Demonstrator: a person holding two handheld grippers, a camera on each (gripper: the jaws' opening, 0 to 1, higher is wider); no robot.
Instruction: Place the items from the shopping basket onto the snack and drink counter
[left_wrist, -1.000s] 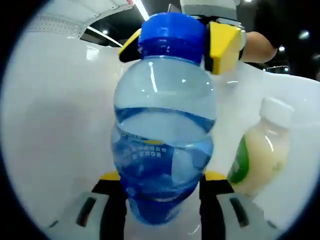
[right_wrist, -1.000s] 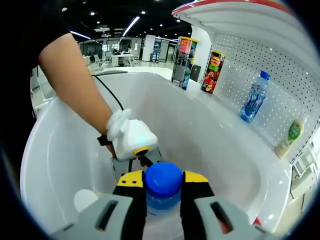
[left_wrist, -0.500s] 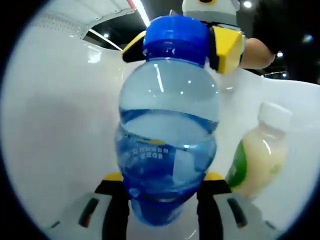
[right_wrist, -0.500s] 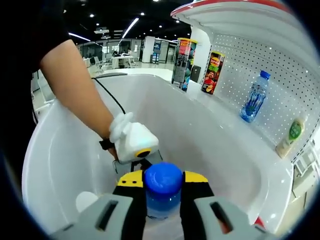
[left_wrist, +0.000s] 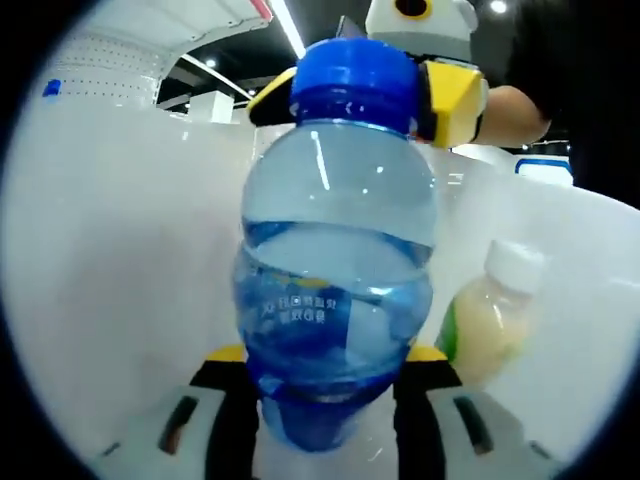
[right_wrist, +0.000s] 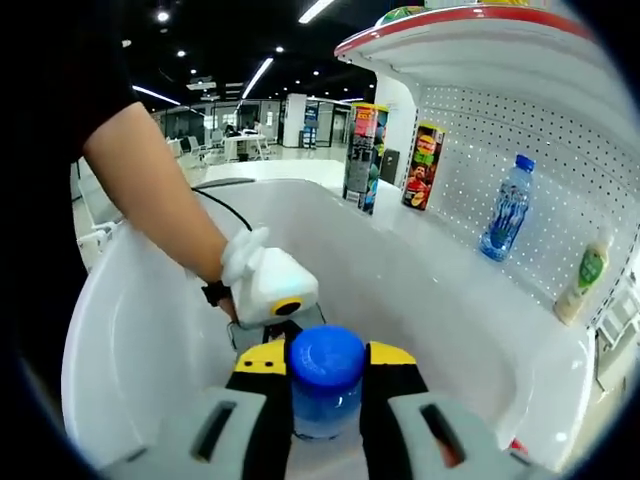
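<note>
My right hand-held gripper clamps the water bottle at its blue cap while my left hand-held gripper pinches its base, both inside the white basket. Next, I judge: lift it toward the shelf ahead-right.

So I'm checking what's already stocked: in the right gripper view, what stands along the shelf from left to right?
Tall snack can → second snack can → water bottle → pale drink bottle with a green label.
</note>
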